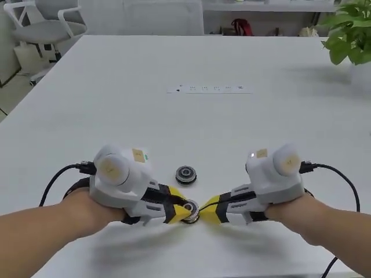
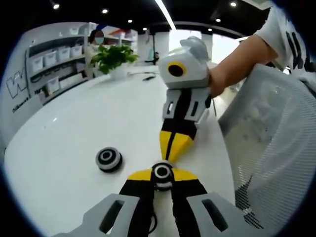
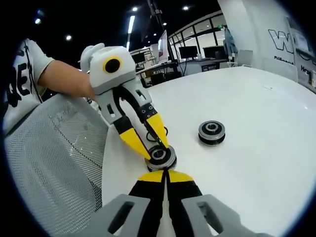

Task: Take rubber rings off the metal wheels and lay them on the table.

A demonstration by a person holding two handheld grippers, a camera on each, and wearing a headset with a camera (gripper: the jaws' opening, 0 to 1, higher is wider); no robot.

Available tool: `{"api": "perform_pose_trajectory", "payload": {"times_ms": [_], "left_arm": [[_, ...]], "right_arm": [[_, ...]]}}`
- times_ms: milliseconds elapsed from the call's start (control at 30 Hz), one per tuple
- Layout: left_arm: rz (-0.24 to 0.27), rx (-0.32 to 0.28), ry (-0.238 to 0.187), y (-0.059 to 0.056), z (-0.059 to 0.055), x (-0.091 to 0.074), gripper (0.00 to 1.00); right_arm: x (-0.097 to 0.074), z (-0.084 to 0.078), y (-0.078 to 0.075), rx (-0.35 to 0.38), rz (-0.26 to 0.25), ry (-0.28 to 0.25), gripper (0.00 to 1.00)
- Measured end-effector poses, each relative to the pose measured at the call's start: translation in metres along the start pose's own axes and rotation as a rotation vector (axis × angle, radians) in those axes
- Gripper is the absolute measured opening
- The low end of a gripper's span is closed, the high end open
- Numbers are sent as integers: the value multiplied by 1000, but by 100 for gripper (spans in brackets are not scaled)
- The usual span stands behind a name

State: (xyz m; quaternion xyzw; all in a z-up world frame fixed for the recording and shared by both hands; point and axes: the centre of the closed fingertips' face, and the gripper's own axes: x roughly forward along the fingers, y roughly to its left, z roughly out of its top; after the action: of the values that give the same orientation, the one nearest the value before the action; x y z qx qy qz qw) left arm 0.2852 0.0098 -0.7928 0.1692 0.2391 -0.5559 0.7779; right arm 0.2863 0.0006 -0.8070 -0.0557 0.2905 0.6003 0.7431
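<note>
A small metal wheel (image 1: 192, 211) with a black rubber ring is held just above the white table (image 1: 191, 121) near its front edge. My left gripper (image 1: 186, 213) is shut on this wheel (image 2: 162, 172), one yellow tip on each side. My right gripper (image 1: 204, 209) comes in from the opposite side, jaws shut, its tips pinching the wheel's black rubber rim (image 3: 162, 157). In the left gripper view the right gripper (image 2: 168, 156) points down onto the wheel's top edge. A second wheel (image 1: 186, 174) with its black ring lies flat on the table just behind the grippers.
A power strip (image 1: 208, 89) lies at mid-table. A potted plant (image 1: 351, 35) stands at the far right corner and an office chair (image 1: 46, 23) at the far left. A mesh chair back (image 2: 266, 143) is close behind the person. Cables trail from both grippers.
</note>
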Motion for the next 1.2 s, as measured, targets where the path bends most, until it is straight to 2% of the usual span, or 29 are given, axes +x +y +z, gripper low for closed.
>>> {"api": "perform_pose_trajectory", "payload": {"times_ms": [67, 267, 367, 567, 700, 1200], "left_arm": [[0, 4, 1, 0, 0, 0, 12], [0, 8, 0, 0, 0, 0, 12], [-1, 6, -4, 0, 0, 0, 12], [-4, -2, -21, 1, -1, 0, 12], [-14, 5, -39, 1, 0, 0, 12], [-28, 10, -63, 1, 0, 0, 11]], "right_arm": [[-2, 3, -1, 44, 0, -34, 0], [-6, 5, -3, 105, -5, -65, 0], [-7, 9, -4, 167, 2, -109, 0], [-7, 11, -5, 211, 14, -133, 0], [-7, 12, -3, 222, 21, -141, 0], [-6, 16, 0, 256, 49, -159, 0]]}}
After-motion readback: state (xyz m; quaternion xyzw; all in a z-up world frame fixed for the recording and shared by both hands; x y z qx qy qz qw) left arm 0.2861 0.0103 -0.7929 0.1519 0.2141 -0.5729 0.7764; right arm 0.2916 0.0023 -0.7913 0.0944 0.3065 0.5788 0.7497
